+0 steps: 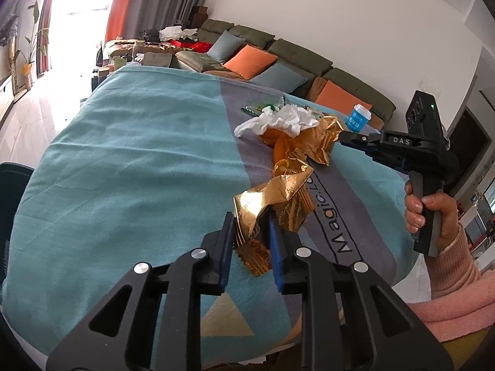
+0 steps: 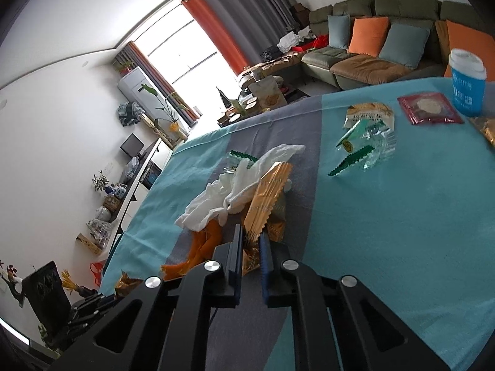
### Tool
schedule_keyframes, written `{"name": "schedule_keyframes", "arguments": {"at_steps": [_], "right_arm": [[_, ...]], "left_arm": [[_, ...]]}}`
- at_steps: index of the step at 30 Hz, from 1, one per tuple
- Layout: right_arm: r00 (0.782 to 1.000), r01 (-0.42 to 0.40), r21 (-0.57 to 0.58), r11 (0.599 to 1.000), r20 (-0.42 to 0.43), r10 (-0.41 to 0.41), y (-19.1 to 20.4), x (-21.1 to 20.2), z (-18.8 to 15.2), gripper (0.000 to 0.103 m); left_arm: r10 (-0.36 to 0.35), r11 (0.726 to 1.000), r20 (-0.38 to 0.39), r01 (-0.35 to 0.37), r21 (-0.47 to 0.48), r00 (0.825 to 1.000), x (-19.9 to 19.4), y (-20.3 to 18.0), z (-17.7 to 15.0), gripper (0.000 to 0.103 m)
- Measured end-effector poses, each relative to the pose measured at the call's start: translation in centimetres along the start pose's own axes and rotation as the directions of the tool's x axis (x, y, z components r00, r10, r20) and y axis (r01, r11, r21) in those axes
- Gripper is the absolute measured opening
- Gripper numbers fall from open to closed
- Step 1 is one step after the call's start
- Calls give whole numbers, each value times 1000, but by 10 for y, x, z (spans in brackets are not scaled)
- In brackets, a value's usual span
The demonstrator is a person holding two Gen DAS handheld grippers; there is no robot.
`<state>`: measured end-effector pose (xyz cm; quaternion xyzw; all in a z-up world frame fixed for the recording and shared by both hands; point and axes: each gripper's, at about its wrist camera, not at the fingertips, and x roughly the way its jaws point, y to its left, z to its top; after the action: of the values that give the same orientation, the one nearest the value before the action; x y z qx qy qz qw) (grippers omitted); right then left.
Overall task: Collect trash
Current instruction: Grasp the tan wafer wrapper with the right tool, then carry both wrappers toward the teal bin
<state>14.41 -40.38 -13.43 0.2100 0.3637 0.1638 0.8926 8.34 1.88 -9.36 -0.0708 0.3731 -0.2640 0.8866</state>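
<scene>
A living room is shown, with a long sofa [image 1: 278, 52] along the far wall and a counter [image 1: 123, 160] in front of it, covered by a teal and grey cloth on which the trash is spread.

The gold foil wrapper [image 1: 278, 198] is the item in hand. Its long axis runs from the left gripper [image 1: 250, 232] diagonally forward and to the right, toward the right gripper [image 1: 346, 137]. The near end of the foil is clamped between the jaws of the left gripper. The far end is clamped between the jaws of the right gripper [image 2: 250, 247]; in the right wrist view a pleated gold strip rises straight ahead from between them. The wrapper is therefore held at both ends, with its crumpled middle apparently resting on the cloth between the two grippers. Whether one wrapper or two overlapping ones are present cannot be told.

Just ahead of the right jaws, touching the foil, one crumpled white tissue [image 2: 235, 185] is seen, with one orange piece [image 2: 201, 247] below it to the left, possibly peel or film. Behind the tissue, one green-edged clear wrapper [image 2: 238, 156] is partly hidden.

Well ahead and to the right of the right jaws, apart from the pile, lie one clear wrapper with green serrated edges [image 2: 365, 142], one red sachet [image 2: 430, 108] and one blue paper cup [image 2: 467, 80], the latter upright. One further gold packet [image 2: 485, 130] is cut by the frame edge.

The next lift is judged to depend on both hands rising together, since the foil spans them.
</scene>
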Motion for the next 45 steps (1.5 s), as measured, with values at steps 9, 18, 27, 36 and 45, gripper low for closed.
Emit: {"name": "schedule_keyframes", "arguments": {"at_steps": [9, 18, 27, 36, 45], "right_arm": [[999, 38, -50, 998, 30, -37, 10, -25, -3, 8], [999, 9, -131, 991, 42, -4, 32, -44, -8, 8], [994, -97, -231, 968, 31, 107, 74, -39, -11, 8], [975, -221, -287, 932, -51, 215, 119, -7, -14, 8], [951, -308, -336, 890, -133, 280, 167, 29, -18, 8]], "left_arm": [[10, 1000, 44, -9, -25, 999, -18, 10, 2, 21], [28, 999, 75, -25, -44, 997, -31, 19, 1, 21], [56, 997, 114, -50, -58, 992, -51, 26, 2, 21], [127, 987, 165, -109, -116, 978, -81, 49, -1, 21], [220, 964, 203, -181, -194, 954, -116, 78, -7, 21]]}}
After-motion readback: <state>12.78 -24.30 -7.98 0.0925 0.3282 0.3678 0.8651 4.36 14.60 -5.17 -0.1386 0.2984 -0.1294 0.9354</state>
